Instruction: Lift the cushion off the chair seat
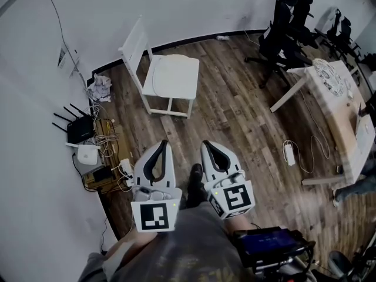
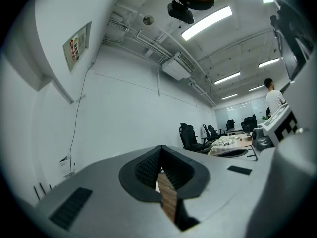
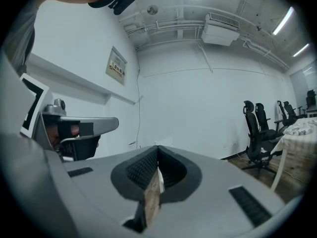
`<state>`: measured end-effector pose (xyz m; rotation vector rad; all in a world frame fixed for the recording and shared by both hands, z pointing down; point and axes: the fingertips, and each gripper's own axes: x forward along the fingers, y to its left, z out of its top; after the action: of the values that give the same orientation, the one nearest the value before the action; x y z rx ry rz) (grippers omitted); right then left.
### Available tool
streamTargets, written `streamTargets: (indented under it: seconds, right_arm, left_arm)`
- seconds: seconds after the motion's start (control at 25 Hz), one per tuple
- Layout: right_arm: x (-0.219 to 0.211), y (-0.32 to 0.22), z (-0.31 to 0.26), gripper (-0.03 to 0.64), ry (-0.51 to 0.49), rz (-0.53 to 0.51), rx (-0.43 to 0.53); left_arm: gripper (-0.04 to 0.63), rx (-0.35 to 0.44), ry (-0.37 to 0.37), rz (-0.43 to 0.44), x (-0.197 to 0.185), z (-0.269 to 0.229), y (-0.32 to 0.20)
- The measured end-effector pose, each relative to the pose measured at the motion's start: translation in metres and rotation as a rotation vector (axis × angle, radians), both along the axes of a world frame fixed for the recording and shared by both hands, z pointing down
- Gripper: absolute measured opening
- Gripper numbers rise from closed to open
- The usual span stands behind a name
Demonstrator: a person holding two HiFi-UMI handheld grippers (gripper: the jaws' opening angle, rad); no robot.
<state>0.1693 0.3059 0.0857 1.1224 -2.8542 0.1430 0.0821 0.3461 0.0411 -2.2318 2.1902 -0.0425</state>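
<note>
You held both tools side by side above the wooden floor [image 1: 235,119]. The left tool [image 1: 163,143] had its jaws pressed together on nothing, and the right tool [image 1: 207,144] was likewise closed and empty. The pale round cushion [image 1: 170,75] lay on the seat of the white chair [image 1: 136,43] ahead, well apart from both tools.
</note>
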Motion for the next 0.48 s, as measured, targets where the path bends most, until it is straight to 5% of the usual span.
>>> streamTargets:
  seconds: [0.48]
  right_arm:
    - [-0.017, -0.142, 0.003, 0.008, -0.002, -0.002, 0.019]
  left_arm:
    - [0.006, -0.07, -0.045, -0.048, -0.024, 0.011, -0.131]
